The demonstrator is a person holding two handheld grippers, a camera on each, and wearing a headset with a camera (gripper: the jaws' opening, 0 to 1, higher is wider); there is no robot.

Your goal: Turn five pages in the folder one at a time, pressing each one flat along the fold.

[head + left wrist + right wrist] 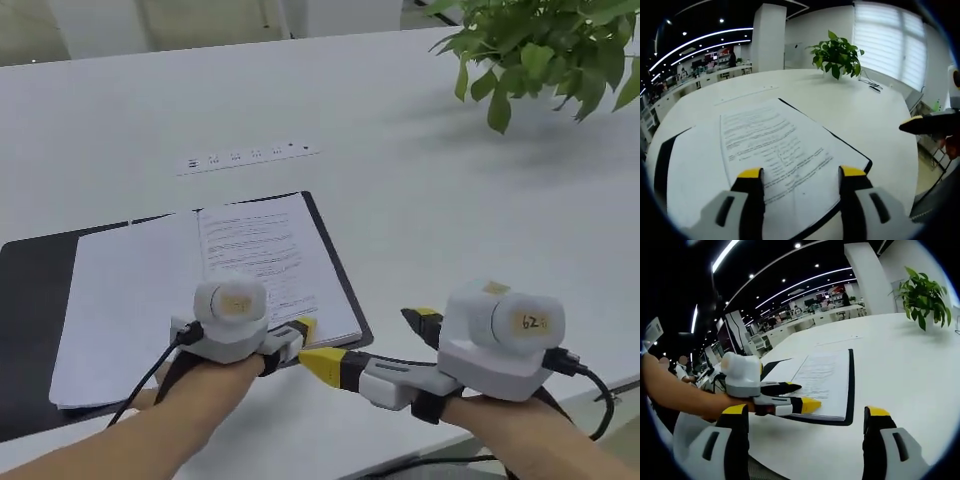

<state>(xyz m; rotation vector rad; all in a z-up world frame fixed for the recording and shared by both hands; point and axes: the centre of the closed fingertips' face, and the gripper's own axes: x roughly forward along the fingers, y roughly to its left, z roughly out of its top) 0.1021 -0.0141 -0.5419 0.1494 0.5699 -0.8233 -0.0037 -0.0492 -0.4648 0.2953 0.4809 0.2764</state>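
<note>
**Poised to Turn a Page, Nothing Gripped Yet**

Found open and flat on the white counter (pixel 450 200), close to its near edge: the folder (pixel 30 290), with a printed page (pixel 262 250) on the right and a plain sheet (pixel 120 300) on the left. Poised over the printed page's lower edge with the left tongs (pixel 802 172), jaws apart and empty. Waiting just beside the folder's near right corner with the right tongs (pixel 806 411), likewise spread, holding nothing. Likely to pinch two sheets together if closed too deep. Likely to skid the folder across the smooth counter, or crease the paper, if lifted without a hold-down.
</note>
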